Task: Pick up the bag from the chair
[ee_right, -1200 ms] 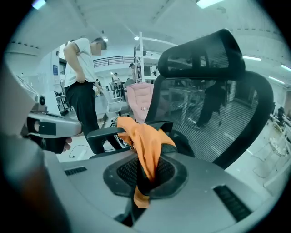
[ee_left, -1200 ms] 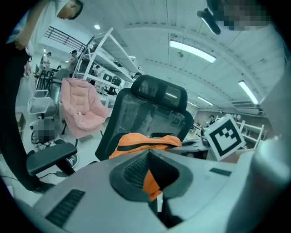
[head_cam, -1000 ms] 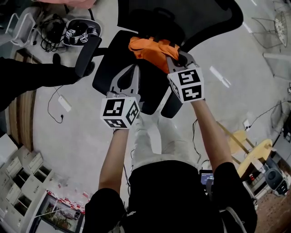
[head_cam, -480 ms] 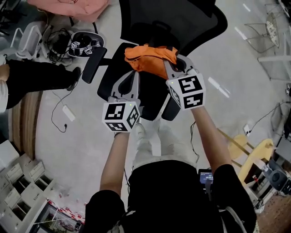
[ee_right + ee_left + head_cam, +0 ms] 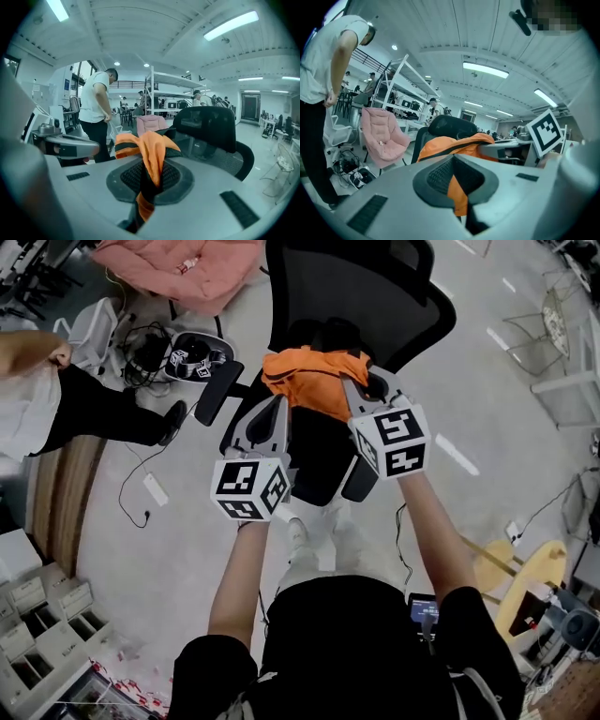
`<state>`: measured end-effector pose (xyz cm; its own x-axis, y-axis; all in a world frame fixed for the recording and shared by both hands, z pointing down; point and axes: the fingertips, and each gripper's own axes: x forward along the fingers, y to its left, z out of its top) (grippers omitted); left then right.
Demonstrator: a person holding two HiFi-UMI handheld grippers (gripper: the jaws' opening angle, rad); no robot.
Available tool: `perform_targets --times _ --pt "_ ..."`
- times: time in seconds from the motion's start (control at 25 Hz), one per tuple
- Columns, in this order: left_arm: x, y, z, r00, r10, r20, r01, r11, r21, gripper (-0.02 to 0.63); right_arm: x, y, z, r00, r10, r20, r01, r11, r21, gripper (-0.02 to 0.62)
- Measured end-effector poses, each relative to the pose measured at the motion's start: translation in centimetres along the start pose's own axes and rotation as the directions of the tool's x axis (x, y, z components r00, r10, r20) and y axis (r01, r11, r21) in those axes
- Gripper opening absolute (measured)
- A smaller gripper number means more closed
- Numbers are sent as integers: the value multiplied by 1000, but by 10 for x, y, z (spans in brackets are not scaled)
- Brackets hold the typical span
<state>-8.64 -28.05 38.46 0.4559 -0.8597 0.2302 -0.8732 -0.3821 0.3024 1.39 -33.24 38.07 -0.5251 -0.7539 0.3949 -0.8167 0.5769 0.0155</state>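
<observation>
From the head view, the orange bag [image 5: 314,381] hangs bunched between the two claws, above the seat of the black chair [image 5: 347,287] and in front of its backrest; the left claw [image 5: 270,409] meets the bag's left edge and the right claw [image 5: 364,385] its right; a person [image 5: 103,413] stands well apart at the left; whether the bag is fully clear of the seat cannot be told from above. In the left gripper view the jaws stand almost together, with a strip of orange cloth in the narrow slot between the pads, so this claw reads as pinching a thin fold of the bag; the bulk of the bag sits just beyond. In the right gripper view the jaws are closed on a thicker gather of orange fabric and a dark strap, which stands up out of the pads and trails below them; this looks the firmer hold. The step in hand appears to be the lift itself; to do it well, raise both claws together and level, so neither fold is dragged out; the left pinch looks slight, so avoid spreading the claws apart; bring the bag up and toward the body until it clears the armrest [image 5: 214,395] and backrest, minding loose straps that could snag.
</observation>
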Motion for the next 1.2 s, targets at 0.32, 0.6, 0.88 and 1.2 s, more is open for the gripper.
perform_targets --times 0.32,0.6,0.88,1.2 --pt "-44 -14 37 998 -47 48 43 996 76 6 -37 30 29 999 -24 36 23 1000 15 11" --pt "-82 -23 53 994 -76 77 67 991 114 6 -76 55 41 996 -71 52 69 997 31 11" --pt "-125 -51 73 979 -164 120 145 977 156 6 -120 85 61 989 -109 96 106 994 26 11" --pt "-170 -69 86 959 -254 128 221 949 225 6 -162 121 85 971 -171 169 164 985 52 11"
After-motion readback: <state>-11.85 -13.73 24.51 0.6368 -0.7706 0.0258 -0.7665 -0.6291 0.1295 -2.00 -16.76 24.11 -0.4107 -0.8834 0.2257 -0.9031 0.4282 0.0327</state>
